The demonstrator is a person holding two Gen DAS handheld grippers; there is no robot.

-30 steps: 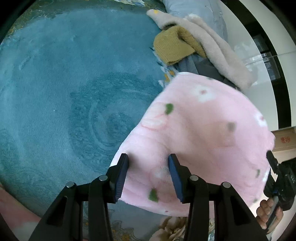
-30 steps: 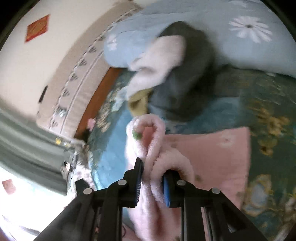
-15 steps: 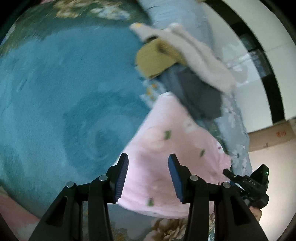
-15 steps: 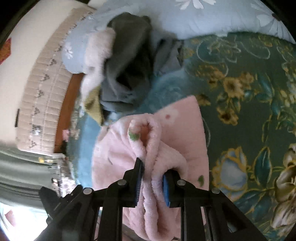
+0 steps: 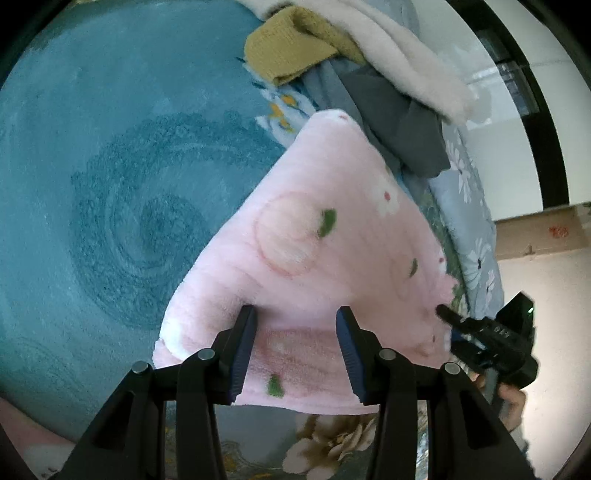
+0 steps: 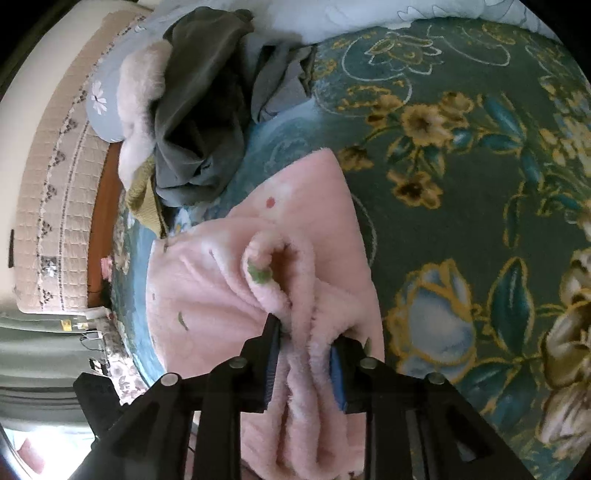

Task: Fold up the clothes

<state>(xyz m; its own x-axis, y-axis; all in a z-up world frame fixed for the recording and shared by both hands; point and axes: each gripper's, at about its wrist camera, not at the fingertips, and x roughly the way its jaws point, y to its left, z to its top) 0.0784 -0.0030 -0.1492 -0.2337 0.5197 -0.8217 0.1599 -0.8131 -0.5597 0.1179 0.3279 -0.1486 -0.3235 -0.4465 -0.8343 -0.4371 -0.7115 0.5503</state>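
Observation:
A pink fleece garment (image 5: 317, 251) with green and white spots lies folded on the teal floral bedspread (image 5: 110, 184). My left gripper (image 5: 295, 350) is open, its jaws apart over the garment's near edge, holding nothing. My right gripper (image 6: 304, 354) is shut on a bunched fold of the pink garment (image 6: 280, 280) at its right corner. The right gripper also shows in the left wrist view (image 5: 491, 339), at the garment's right edge.
A pile of other clothes lies beyond the garment: a mustard knit (image 5: 295, 44), a cream fleece (image 5: 406, 62), a dark grey piece (image 5: 399, 118). A light blue floral duvet (image 6: 369, 14) borders the pile. A quilted headboard (image 6: 48, 184) is at the left.
The garment has come down from hanging to lying flatter on the bed. My left gripper stayed open and moved closer over its near edge. My right gripper kept its grip.

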